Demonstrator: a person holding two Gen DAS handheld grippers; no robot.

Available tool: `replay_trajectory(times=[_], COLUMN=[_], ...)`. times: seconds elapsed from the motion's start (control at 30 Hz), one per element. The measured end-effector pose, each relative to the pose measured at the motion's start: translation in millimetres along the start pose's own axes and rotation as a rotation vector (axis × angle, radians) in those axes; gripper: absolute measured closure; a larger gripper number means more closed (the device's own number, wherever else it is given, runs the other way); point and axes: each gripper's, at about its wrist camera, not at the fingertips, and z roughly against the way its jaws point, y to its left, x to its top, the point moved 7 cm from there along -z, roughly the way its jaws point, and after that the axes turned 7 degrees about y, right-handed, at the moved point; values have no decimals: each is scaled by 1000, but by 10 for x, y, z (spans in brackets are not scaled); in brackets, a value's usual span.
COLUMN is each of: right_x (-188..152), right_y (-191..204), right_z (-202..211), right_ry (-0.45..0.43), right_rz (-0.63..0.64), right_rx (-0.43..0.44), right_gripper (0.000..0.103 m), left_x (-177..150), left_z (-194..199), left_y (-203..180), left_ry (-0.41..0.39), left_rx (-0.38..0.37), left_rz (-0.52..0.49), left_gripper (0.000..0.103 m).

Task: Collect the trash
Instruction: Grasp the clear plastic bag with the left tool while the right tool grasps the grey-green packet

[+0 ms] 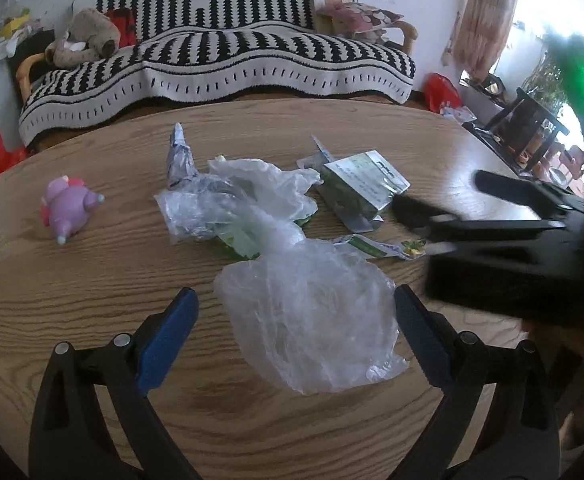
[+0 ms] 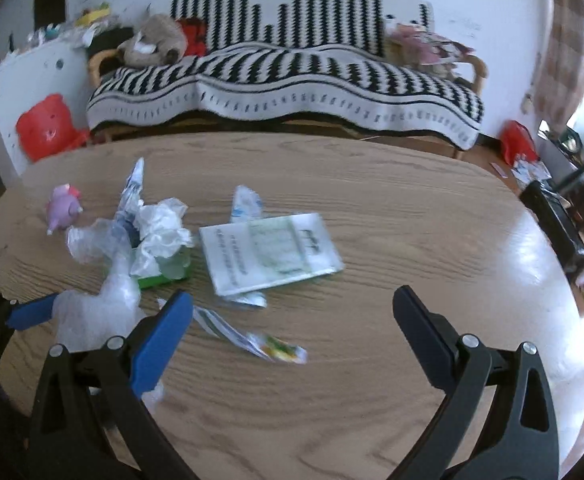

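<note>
Wooden table carries all trash uncollected: clear plastic bag near the front edge between the spread left gripper, wrappers and green-white packet mid-table; right gripper spread, empty.

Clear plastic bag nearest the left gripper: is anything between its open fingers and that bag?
Nothing visible blocks it. The clear plastic bag lies on the wooden table directly between the open fingers of the left gripper. The right gripper, also open, is off to the right, near a torn wrapper.
</note>
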Motion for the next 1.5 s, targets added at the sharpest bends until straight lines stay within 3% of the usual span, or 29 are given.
replay_trajectory(times=[0.1,0.2,0.23,0.33,0.43,0.5,0.87,1.5], right_x=[62,139,166,214,240,255,207,49], right_y=[147,185,159,20,-111,-188,-584,-709], right_z=[-149,-318,-347,-372,-310,-244,-10,330], right_ry=[4,5,-1,-15,-58,-89,-143,-145], right_rz=[74,131,122,53,1,-36,-147,-167], right_rx=[-55,-131,-126,-94,-61,-44,-33,-68], right_gripper=[6,7,15,70,75,78,84,90], left_x=[-23,-49,-65,-103,-102,-98,-148,-229], left_z=[-45,-112,-124,-135,-97,-73,51,223], left_y=[-26,7,18,60,112,150,353,332], left_ry=[11,39,46,52,31,19,4,10], left_rx=[-8,-28,-34,-42,-36,-39,-30,-2], left_rz=[-13,-7,0,3,-4,3,38,31], left_gripper=[14,35,46,70,88,93,97,99])
